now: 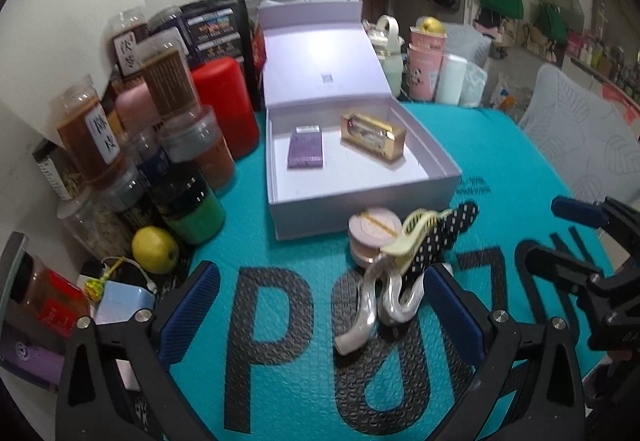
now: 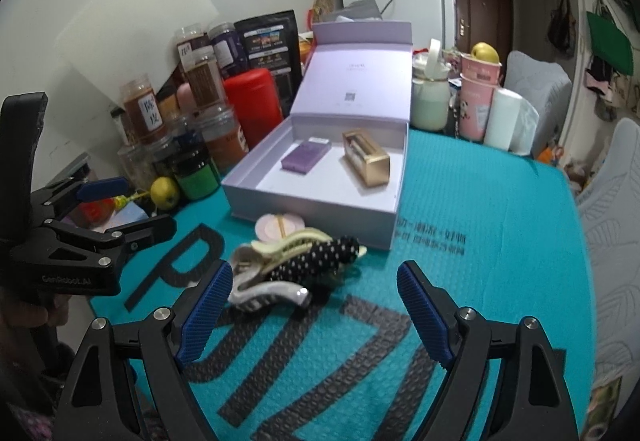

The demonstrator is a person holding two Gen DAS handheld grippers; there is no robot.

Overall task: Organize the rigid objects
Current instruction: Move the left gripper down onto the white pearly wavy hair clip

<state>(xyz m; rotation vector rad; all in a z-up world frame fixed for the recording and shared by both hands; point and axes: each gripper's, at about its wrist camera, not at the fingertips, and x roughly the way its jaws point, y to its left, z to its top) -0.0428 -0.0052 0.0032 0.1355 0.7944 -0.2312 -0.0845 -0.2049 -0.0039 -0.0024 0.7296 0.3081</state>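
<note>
clips: we see a pearly white hair claw [image 1: 370,311], a pale yellow claw clip [image 1: 412,237] and a black dotted clip [image 1: 444,241] heaped on the teal mat [image 1: 500,161], touching a round pink compact [image 1: 372,233].
box: open lilac gift box [image 1: 360,209] just behind, holding a purple pack [image 1: 305,147] and a gold carton [image 1: 374,137].
left gripper [image 1: 320,315]: fingers wide apart, empty, around the white claw.
right gripper [image 2: 316,315]: spread wide, empty, near the heap.

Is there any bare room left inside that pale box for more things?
Yes. Inside the box, the floor in front of the purple packet and gold case is bare, toward the near wall. Outside, the hair clips crowd the mat before it; jars pack the left.
</note>
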